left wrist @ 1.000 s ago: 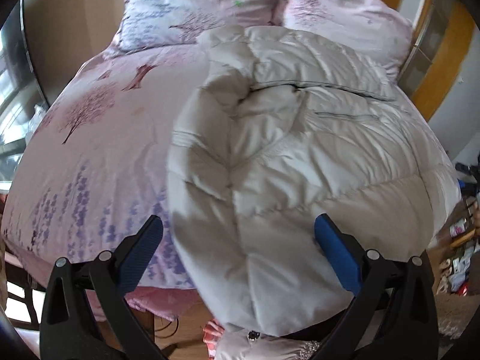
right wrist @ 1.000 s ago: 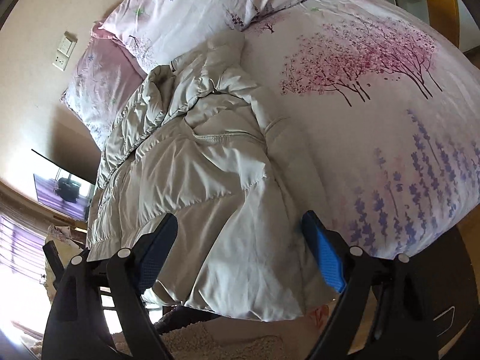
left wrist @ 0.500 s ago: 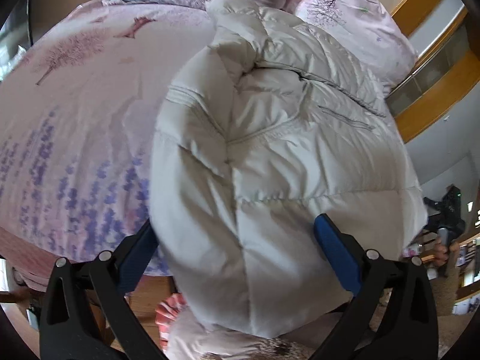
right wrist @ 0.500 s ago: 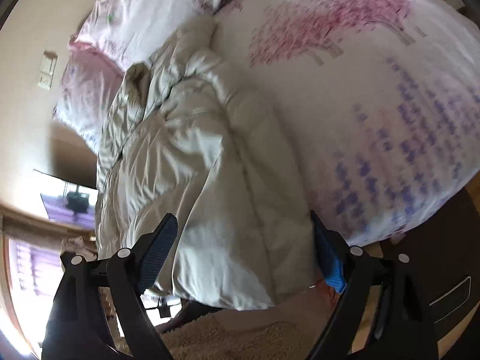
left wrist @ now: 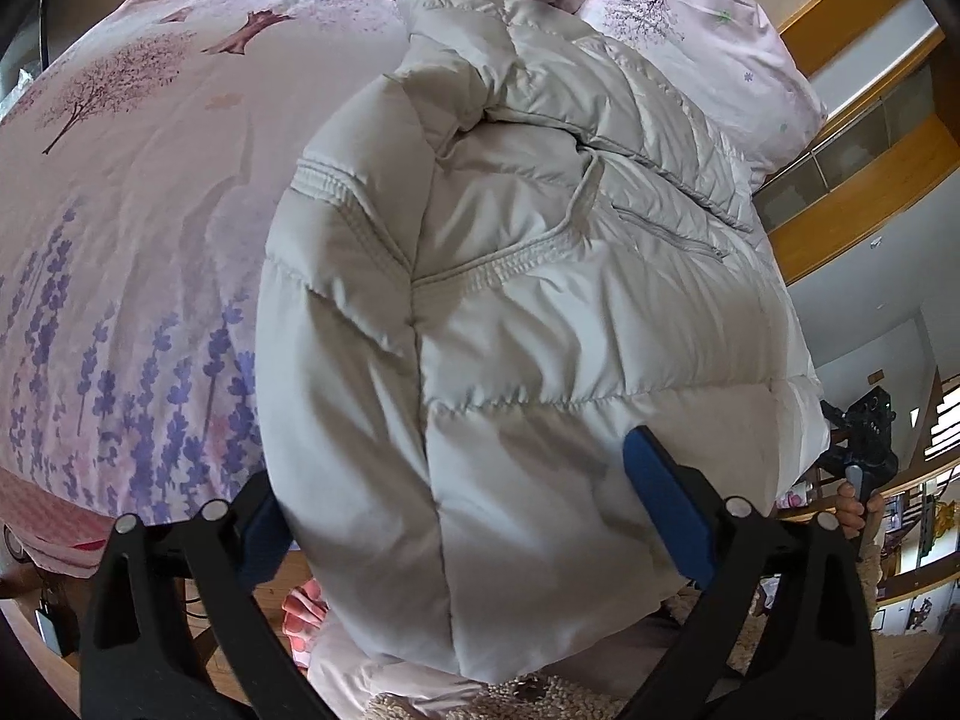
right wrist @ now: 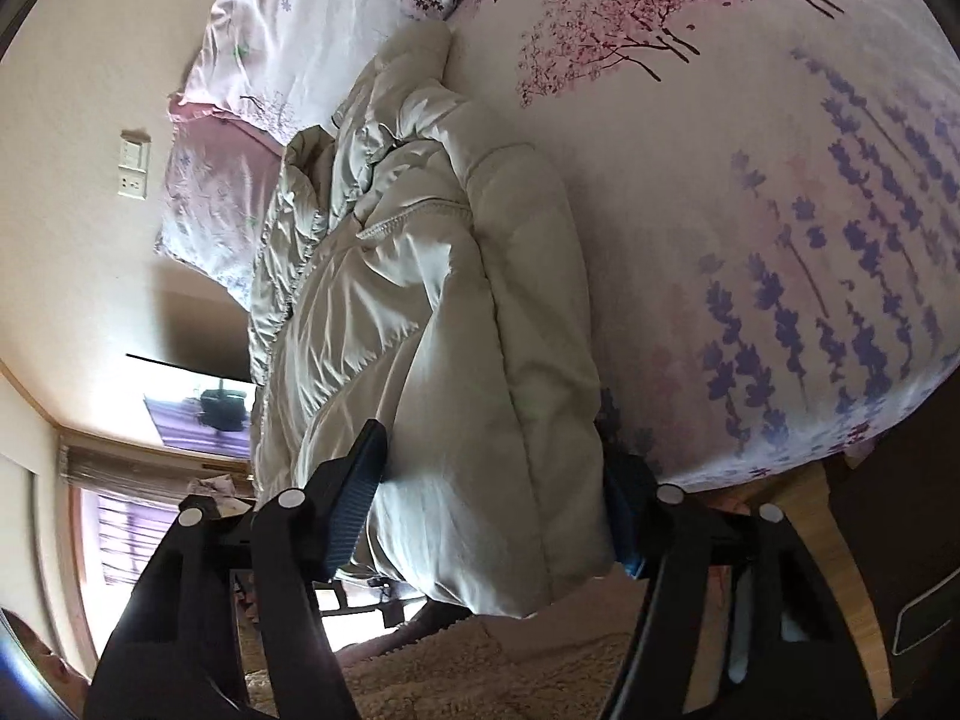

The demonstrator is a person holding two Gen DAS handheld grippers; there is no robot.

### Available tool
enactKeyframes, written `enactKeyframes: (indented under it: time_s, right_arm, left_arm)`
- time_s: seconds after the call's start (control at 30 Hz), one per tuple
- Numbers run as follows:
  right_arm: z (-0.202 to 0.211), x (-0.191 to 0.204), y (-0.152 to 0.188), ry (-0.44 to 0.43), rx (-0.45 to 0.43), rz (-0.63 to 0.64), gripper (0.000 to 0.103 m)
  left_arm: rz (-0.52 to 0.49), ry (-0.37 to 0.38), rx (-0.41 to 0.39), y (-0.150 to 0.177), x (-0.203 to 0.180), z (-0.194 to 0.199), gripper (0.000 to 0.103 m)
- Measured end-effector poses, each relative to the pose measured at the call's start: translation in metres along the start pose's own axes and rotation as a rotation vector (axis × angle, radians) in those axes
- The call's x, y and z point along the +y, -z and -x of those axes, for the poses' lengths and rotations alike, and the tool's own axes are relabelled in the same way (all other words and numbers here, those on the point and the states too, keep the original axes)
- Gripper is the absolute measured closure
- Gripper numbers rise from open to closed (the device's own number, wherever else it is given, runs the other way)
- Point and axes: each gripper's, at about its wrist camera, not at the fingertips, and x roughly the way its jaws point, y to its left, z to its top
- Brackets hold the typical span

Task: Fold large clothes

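At the near edge of the bed [left wrist: 120,252], the pale puffy jacket [left wrist: 540,330] lies lengthwise with its hem hanging just over the edge toward me and its collar far off by the pillows [left wrist: 708,30]. My left gripper [left wrist: 474,516] straddles the hem, its jaws wide and only beginning to close, the pads not yet pressing. My right gripper [right wrist: 498,498] is closing round the hem's right corner, cloth bulging between the jaws, but I judge the grip is not yet firm. The risk, as I see it: slippery padded fabric could squeeze out, or I pinch only the top layer, or catch the floral cover [right wrist: 780,240] beneath. A lopsided lift would skew the fold. To the jacket's right in the right-wrist view the bed is bare, good room for folding; near me the edge drops to a shaggy rug [right wrist: 480,672].
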Motion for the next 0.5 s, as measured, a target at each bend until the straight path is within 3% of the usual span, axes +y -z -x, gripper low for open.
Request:
enactKeyframes:
  time_s: [0.07, 0.13, 0.2, 0.27, 0.33, 0.43, 0.5]
  right_arm:
    - [-0.002, -0.002, 0.002, -0.021, 0.007, -0.005, 0.041]
    - [-0.007, 0.0, 0.002, -0.033, 0.018, -0.005, 0.049]
    - [-0.012, 0.002, 0.003, -0.048, 0.03, -0.004, 0.067]
    - [-0.012, 0.007, 0.004, -0.048, 0.02, 0.007, 0.075]
    - [-0.01, 0.012, 0.003, -0.054, 0.005, 0.014, 0.079]
    - [-0.006, 0.023, 0.002, -0.052, -0.022, 0.036, 0.083]
    - [-0.002, 0.032, 0.002, -0.064, -0.048, 0.061, 0.085]
  left_arm:
    - [0.007, 0.004, -0.002, 0.001, 0.003, 0.001, 0.014]
    - [0.017, 0.011, -0.002, 0.002, 0.004, 0.002, 0.027]
    - [0.031, 0.028, -0.001, 0.004, 0.005, 0.003, 0.038]
    - [0.035, 0.028, -0.011, 0.006, 0.005, 0.005, 0.051]
    - [0.031, 0.022, -0.026, 0.006, 0.003, 0.009, 0.069]
    - [0.03, 0.028, -0.054, 0.002, -0.001, 0.016, 0.082]
    - [0.007, 0.017, -0.068, 0.0, -0.006, 0.019, 0.086]
